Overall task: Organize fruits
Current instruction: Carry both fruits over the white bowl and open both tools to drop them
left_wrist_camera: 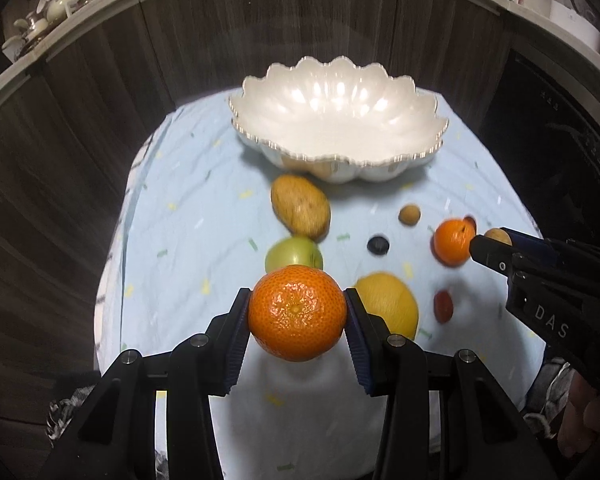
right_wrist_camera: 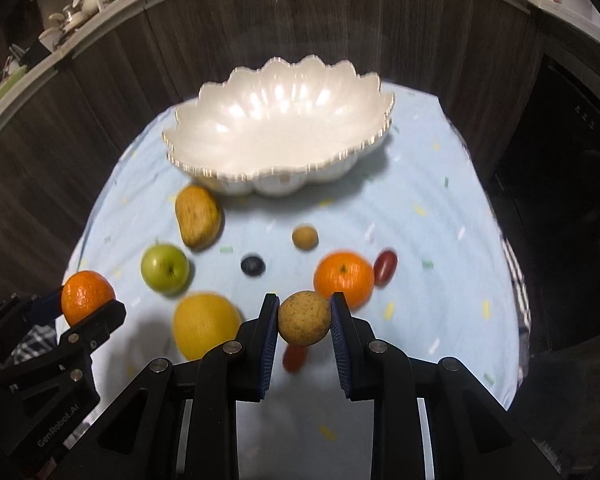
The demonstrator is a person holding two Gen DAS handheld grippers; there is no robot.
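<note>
- The left gripper (left_wrist_camera: 296, 312) has its fingers (left_wrist_camera: 236, 332) closed on an orange (left_wrist_camera: 297, 312), pressing it from both sides and holding it clear of the cloth (left_wrist_camera: 172, 240) on the counter.
- The right gripper (right_wrist_camera: 304, 322) has its fingers (right_wrist_camera: 270, 340) closed on a small tan fruit (right_wrist_camera: 304, 323), also held in the air.
- The white scalloped bowl (left_wrist_camera: 340, 80) sits at the far side of the cloth and looks empty.
- Still on the cloth, between the grippers and the bowl: a mango (left_wrist_camera: 300, 211), a green apple (left_wrist_camera: 294, 254), a lemon (left_wrist_camera: 388, 304), a second orange (right_wrist_camera: 343, 278), a dark berry (left_wrist_camera: 377, 245), a small brown fruit (left_wrist_camera: 409, 215) and two small red fruits (right_wrist_camera: 385, 266).
- Risk: both held fruits are round and pinched only at their sides, so a tilt or jolt could let one slip and drop among the fruit below, scattering it.
- Risk: both grippers seem headed for the same bowl; arriving together, they could knock into each other.
- Risk: a low approach could catch the wavy rim and shove the bowl.
- Risk: a release from too high could bounce fruit back out.
</note>
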